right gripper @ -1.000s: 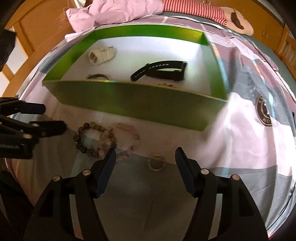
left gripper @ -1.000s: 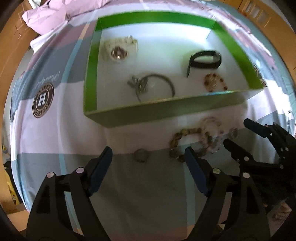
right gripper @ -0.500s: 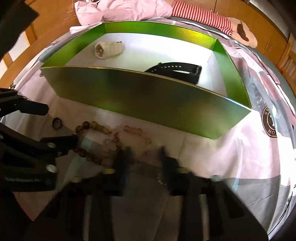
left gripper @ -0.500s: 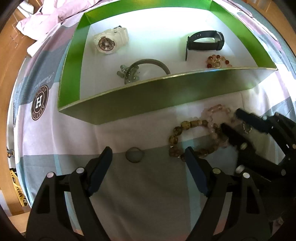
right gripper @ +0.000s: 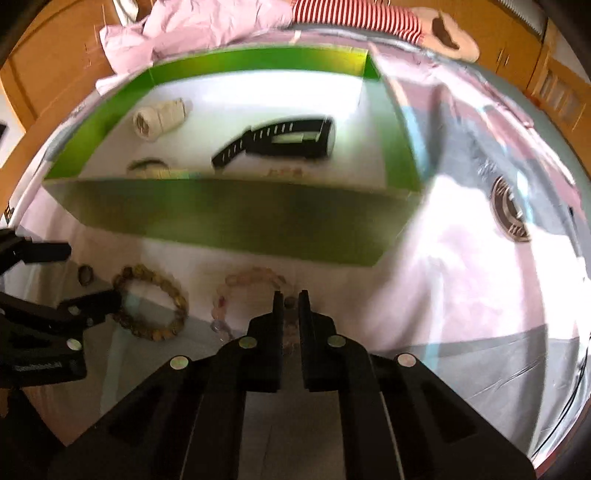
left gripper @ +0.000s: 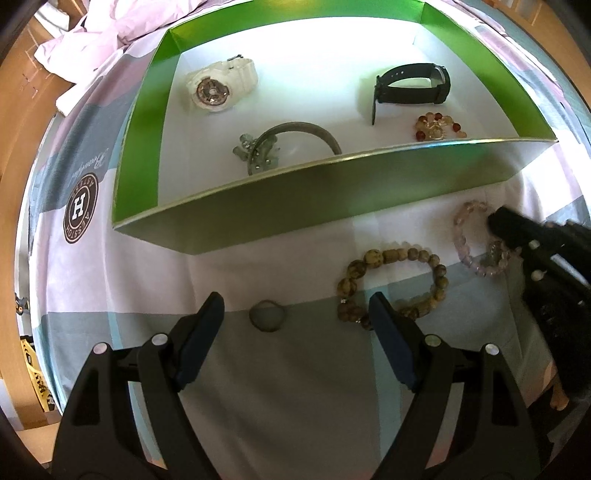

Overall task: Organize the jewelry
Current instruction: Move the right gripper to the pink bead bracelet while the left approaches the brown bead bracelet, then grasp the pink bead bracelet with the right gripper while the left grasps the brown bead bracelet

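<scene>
Since my right hand-held gripper [right gripper: 291, 301] pinches the pink bracelet [right gripper: 255, 284], the green box [right gripper: 229, 218] lies just beyond; my left hand-held gripper [left gripper: 295, 317] is spread.

Round brown badge [left gripper: 80, 209] on bedsheet [left gripper: 258, 369], large "H", ring lettering too small to read

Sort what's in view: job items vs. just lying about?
Job:
- green box
- white watch, black watch, hair tie, red bead bracelet, all in the box
- brown bracelet, pink bracelet, ring, on the sheet
- right gripper, left gripper

Lying about:
- pink bedding
- striped toy
</scene>
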`<action>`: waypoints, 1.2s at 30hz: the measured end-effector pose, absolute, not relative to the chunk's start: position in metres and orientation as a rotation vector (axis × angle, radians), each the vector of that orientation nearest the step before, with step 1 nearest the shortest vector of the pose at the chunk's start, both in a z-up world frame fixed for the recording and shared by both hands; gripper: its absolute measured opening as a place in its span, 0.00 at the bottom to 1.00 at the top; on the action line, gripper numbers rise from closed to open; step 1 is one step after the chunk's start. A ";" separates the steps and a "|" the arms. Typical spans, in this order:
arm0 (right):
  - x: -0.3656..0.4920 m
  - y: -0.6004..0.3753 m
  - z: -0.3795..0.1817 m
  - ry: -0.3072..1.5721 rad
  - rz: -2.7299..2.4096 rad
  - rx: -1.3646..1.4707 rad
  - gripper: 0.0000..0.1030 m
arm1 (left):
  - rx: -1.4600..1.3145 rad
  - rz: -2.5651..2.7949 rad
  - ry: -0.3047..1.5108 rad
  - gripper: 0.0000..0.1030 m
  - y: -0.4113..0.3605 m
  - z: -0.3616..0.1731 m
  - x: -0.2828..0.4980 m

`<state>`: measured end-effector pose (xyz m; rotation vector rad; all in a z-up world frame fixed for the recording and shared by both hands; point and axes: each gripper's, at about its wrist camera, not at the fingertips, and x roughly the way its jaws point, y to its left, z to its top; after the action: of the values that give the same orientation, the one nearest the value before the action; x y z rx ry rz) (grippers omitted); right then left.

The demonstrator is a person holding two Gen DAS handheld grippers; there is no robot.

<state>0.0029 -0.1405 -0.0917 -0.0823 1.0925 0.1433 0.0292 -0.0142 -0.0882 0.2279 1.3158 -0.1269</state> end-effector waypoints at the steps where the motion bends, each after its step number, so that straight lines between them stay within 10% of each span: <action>1: 0.002 -0.137 -0.091 1.085 0.143 -0.105 0.11 | 0.233 -0.128 1.313 0.78 -0.016 -0.089 0.029; 4: -0.001 -0.133 -0.090 1.078 0.155 -0.127 0.33 | 0.245 -0.131 1.311 0.78 -0.022 -0.091 0.029; 36: -0.004 -0.136 -0.094 1.070 0.134 -0.134 0.43 | 0.275 -0.102 1.324 0.86 -0.045 -0.099 0.023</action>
<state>-0.0038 -0.1360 -0.0937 -0.1338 1.0699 0.1345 0.0230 -0.0446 -0.0993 0.2747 1.3242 -0.1020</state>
